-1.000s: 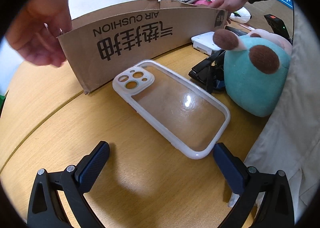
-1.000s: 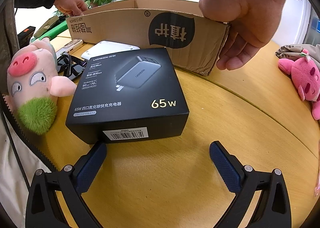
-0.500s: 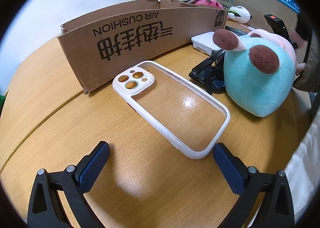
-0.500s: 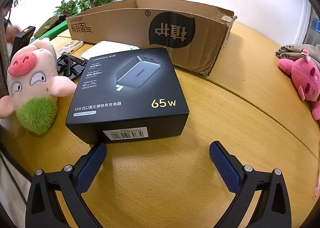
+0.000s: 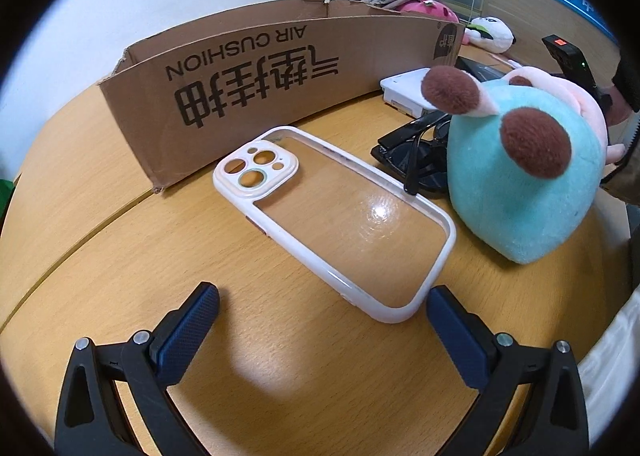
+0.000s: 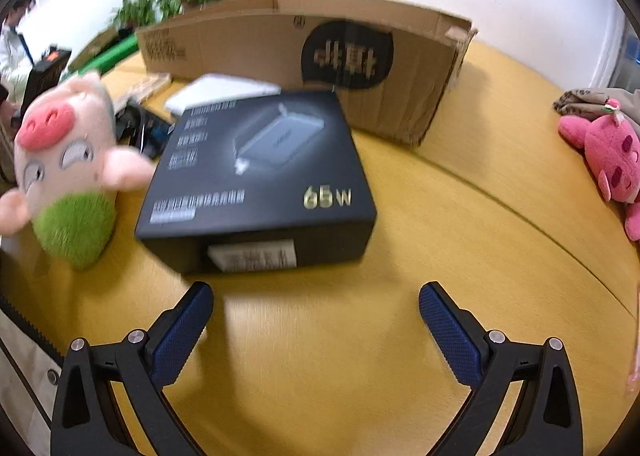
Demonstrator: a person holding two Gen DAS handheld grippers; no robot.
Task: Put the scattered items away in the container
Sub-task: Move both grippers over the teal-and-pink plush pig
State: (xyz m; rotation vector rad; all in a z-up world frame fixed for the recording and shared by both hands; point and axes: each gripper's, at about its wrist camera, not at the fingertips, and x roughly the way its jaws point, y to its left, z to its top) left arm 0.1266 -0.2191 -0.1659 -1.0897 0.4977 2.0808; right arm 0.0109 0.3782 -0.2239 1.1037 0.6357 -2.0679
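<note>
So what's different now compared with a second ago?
The two bare hands that held the cardboard box at its ends are gone from it. The right gripper has begun moving, blurring its view. Both grippers' jaws remain open and empty; the phone case and charger box lie unmoved.

A clear white-rimmed phone case (image 5: 332,216) and a black charger box (image 6: 260,180) lie flat beside an open brown cardboard box (image 5: 256,84).

one cardboard box (image 5: 256,68), one phone case (image 5: 336,216), one charger box (image 6: 256,176), perhaps four plush toys (image 5: 520,176).
</note>
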